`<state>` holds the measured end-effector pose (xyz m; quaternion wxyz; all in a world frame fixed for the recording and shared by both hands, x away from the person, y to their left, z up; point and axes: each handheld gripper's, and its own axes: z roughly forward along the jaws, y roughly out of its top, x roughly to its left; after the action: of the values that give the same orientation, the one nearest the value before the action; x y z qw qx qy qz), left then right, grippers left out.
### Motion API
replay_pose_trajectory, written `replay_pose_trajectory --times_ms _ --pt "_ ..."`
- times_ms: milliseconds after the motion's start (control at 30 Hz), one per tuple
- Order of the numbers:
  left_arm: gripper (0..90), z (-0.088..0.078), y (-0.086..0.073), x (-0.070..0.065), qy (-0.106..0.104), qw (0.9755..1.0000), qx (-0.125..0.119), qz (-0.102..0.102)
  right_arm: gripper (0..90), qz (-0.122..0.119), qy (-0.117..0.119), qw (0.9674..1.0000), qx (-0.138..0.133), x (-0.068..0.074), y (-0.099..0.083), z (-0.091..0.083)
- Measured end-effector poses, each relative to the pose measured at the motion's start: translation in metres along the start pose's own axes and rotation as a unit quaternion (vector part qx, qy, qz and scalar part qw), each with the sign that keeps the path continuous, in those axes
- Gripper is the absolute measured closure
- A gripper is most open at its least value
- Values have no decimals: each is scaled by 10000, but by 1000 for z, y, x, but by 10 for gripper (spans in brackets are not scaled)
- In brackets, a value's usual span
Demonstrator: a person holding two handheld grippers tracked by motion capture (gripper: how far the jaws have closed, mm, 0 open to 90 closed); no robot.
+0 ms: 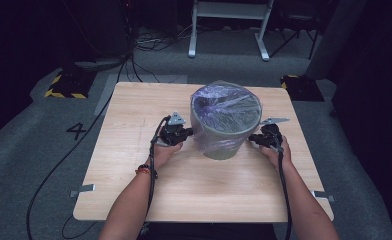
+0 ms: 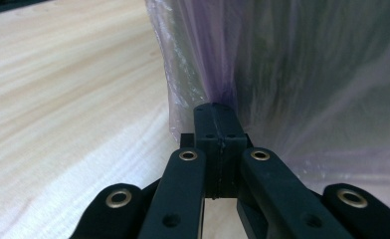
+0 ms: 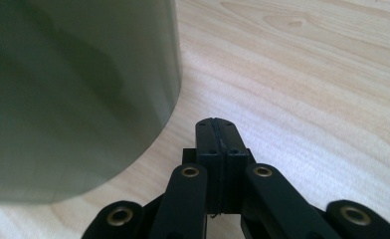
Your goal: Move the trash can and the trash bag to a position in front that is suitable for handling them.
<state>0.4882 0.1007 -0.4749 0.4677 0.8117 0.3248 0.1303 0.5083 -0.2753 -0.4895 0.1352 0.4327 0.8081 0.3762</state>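
I have a grey-green bin point(image 1: 226, 131) standing upright near the middle of the table point(image 1: 134, 150), lined with a thin purple-tinted plastic bag point(image 1: 224, 102) that drapes over its rim and down its outer wall. My left claw point(image 1: 181, 135) sits low at the bin's left side with its jaws pressed flat together; in the left gripper view the tips point(image 2: 217, 112) meet the hanging film point(image 2: 292, 74), and a pleat seems to gather at them, though I cannot tell whether any film is actually pinched. My right claw point(image 1: 264, 139) is just beside the bin's right wall, also fully closed and holding nothing; in the right gripper view the bare wall point(image 3: 73, 99) stands to its left, apart from the tips.

I judge the step to be working the bag's skirt on the bin. To do it well, I would open each claw before touching the film, take a shallow bite of the loose edge alone, and keep clear of the hard wall. Both sides should move evenly, or the light bin may tip or slide. Thin film tears easily, so I pull gently.
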Motion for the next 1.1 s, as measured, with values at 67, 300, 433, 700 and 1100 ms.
replay_pose_trajectory --times_ms 67,300,433,700,1100 --pt "900 0 -4 -2 -16 10000 68 29 888 64 7 9999 -90 0 -4 -4" --pt "663 -16 -10 -7 378 9993 -21 -31 623 -4 -3 9967 -811 -2 -3 -37" --pt "378 -29 -15 -20 553 9983 -6 178 476 -146 126 9923 -1224 1 2 -63" --pt "166 -46 -24 -59 257 9979 -199 556 353 -802 468 9773 -1903 27 6 -95" --pt "408 -50 6 -88 354 9916 -498 1144 399 -1213 657 9740 -1800 43 20 -100"
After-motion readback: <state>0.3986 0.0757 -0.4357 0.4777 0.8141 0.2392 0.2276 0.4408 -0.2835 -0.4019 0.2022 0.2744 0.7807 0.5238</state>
